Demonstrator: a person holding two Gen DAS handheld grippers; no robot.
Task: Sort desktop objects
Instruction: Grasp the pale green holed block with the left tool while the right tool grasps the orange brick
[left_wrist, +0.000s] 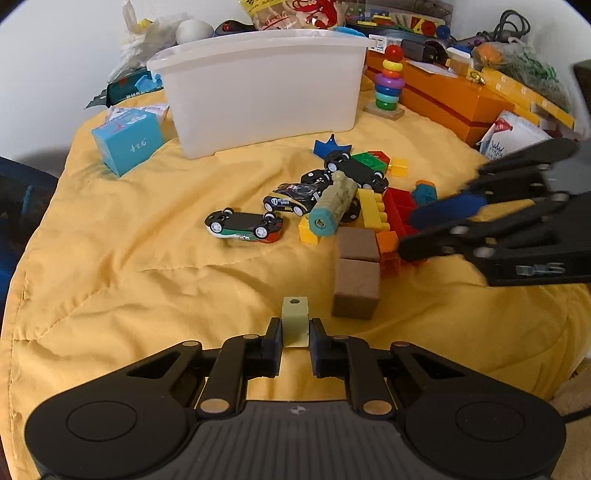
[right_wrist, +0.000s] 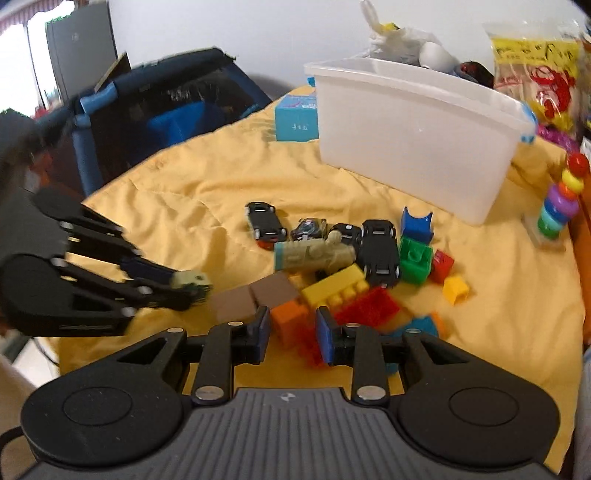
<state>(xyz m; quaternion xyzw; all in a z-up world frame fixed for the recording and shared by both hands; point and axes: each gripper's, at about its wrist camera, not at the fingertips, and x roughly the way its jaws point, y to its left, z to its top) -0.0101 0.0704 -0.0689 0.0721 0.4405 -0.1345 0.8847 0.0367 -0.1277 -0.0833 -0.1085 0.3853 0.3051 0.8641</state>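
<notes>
left gripper (left_wrist: 294, 345) pinches a pale green block (left_wrist: 294, 320); right gripper (right_wrist: 291, 339) spread, holding nothing.

left wrist view: my left jaws are pressed against both sides of the pale green block, which stands upright between them above the yellow cloth (left_wrist: 129, 266). ahead lie two brown cubes (left_wrist: 357, 271), an upturned toy car (left_wrist: 244, 226), a pale green toy train (left_wrist: 334, 204) and mixed building bricks (left_wrist: 391, 214). white bin (left_wrist: 262, 88) stands behind the pile. my right gripper enters from the right, over the bricks. right wrist view: my right jaws stand apart over an orange brick (right_wrist: 290, 320) and a red brick (right_wrist: 364, 308), touching neither as far as i can tell. my left gripper sits at the left, blurred, with the block at its tips.
</notes>
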